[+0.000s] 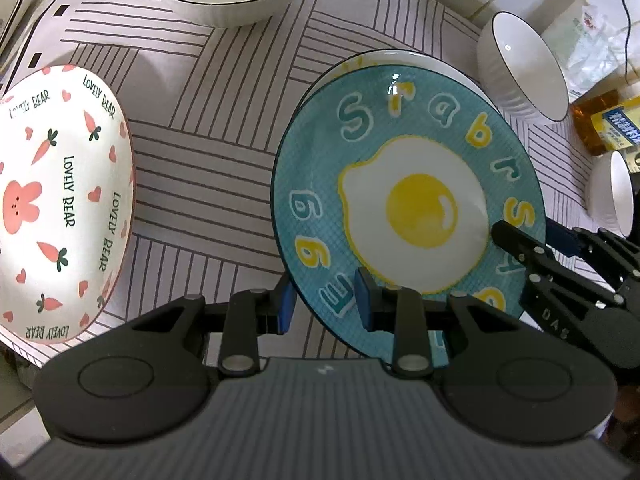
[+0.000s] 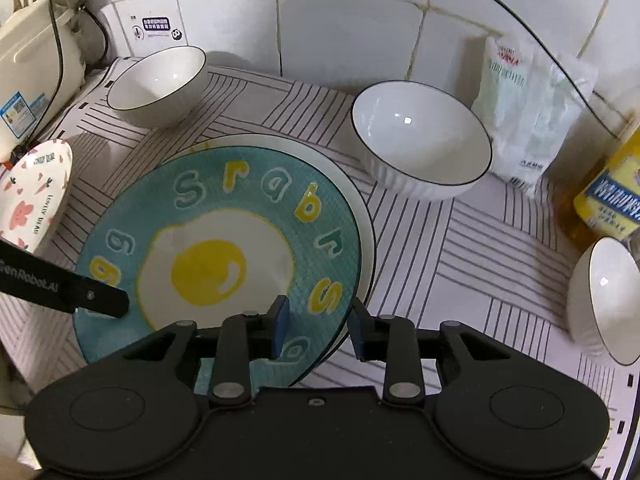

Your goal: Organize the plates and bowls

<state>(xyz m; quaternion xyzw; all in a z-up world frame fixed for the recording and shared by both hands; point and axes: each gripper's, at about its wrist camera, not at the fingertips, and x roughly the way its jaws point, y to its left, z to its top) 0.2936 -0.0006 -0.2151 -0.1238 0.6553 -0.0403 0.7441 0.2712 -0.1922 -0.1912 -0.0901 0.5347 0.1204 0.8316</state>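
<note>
Two claws straddle the rim of one teal fried-egg plate (image 2: 224, 248), which sits atop a white plate (image 2: 352, 184) near the middle of the striped tabletop (image 2: 480, 248). The left claw (image 1: 326, 304) has its blue pads on either side of the near rim with a visible gap, so it is open, not clamped. The right claw (image 2: 318, 328) likewise brackets the plate's right edge, jaws apart. By my reading, stacking has just begun: two plates are paired, while the carrot-print bowl (image 1: 60, 200) lies apart to the left and three white ribbed bowls (image 2: 420, 140) (image 2: 160, 84) (image 2: 604, 300) stand scattered, unnested. Open cloth lies between the plate stack and the carrot bowl, giving room to slide. Rightwards is tighter: an oil bottle (image 2: 608, 196) and a plastic packet (image 2: 528, 112) crowd the nearest bowls, and the tiled wall (image 2: 340, 20) closes the back.
</note>
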